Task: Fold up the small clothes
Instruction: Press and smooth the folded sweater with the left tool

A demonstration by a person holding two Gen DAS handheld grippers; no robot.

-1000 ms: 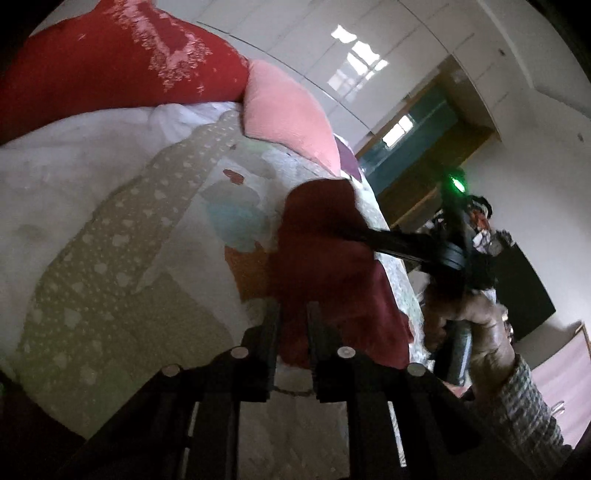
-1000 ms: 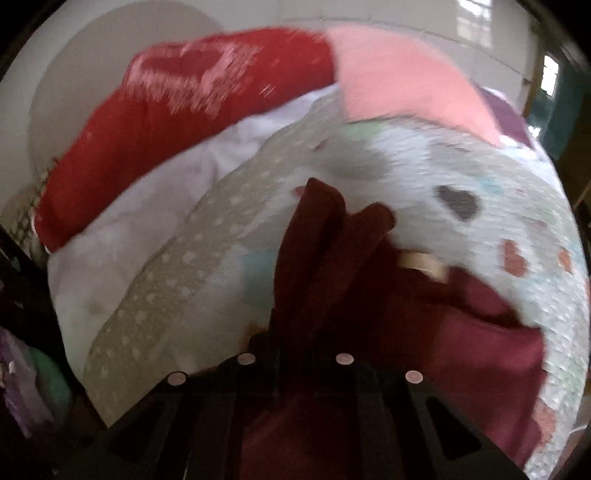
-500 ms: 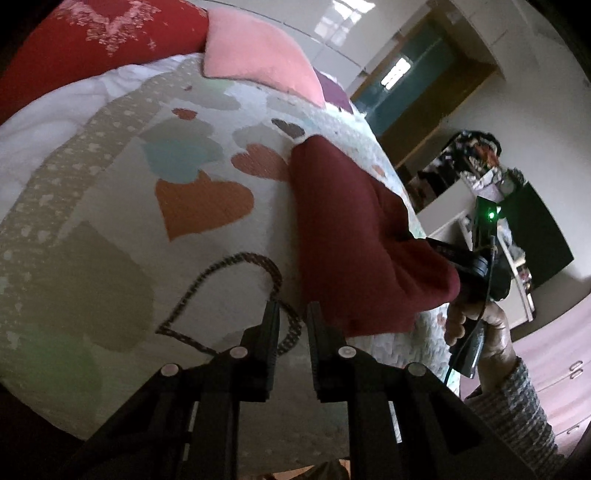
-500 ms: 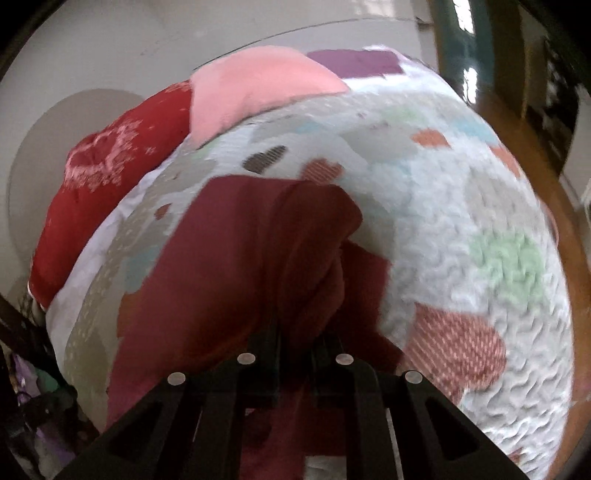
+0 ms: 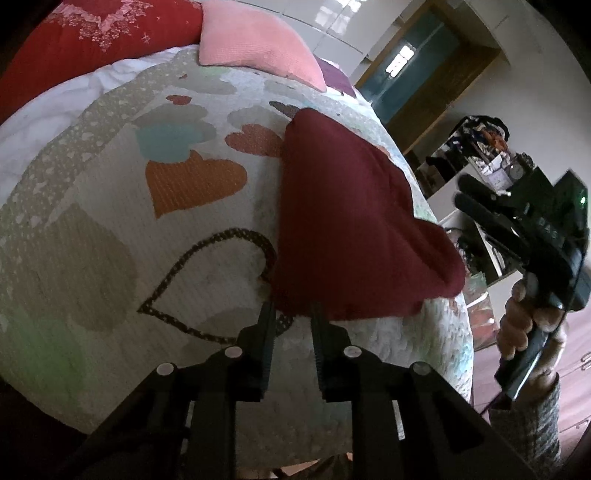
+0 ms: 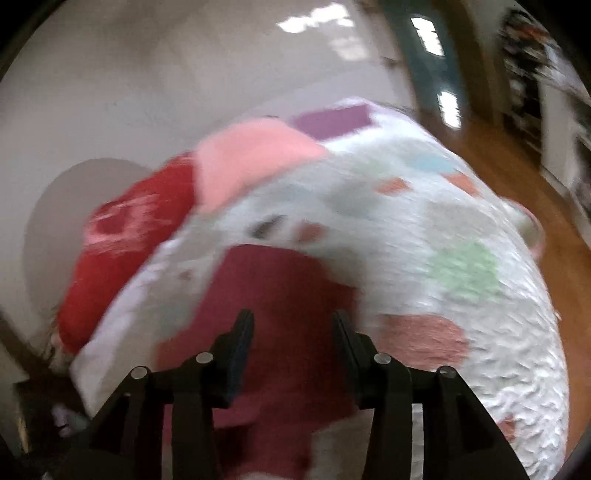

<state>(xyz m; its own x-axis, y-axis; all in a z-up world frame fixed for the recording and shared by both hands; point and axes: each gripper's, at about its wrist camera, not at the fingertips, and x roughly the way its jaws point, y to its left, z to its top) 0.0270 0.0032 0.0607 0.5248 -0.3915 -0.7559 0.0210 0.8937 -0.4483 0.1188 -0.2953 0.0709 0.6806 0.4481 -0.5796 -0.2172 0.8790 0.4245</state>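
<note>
A dark red garment (image 5: pixel 343 221) lies folded on the heart-patterned quilt (image 5: pixel 110 206), its near edge by the bed's side. My left gripper (image 5: pixel 291 314) is open a little, its fingertips at the garment's near corner, holding nothing. My right gripper (image 5: pixel 476 206) is off the bed's right side, lifted clear of the garment, jaws apart. In the blurred right wrist view the right gripper (image 6: pixel 293 321) is open and empty above the garment (image 6: pixel 280 280).
A pink pillow (image 5: pixel 255 48) and a red embroidered pillow (image 5: pixel 96 33) lie at the head of the bed. Shelves with clutter (image 5: pixel 480 147) and a doorway (image 5: pixel 413 66) stand to the right. Wooden floor (image 6: pixel 517 177) lies beyond the bed.
The right gripper let go of the garment, opened and pulled back off the bed. The left gripper opened slightly at the garment's near corner. The garment now lies flat.
</note>
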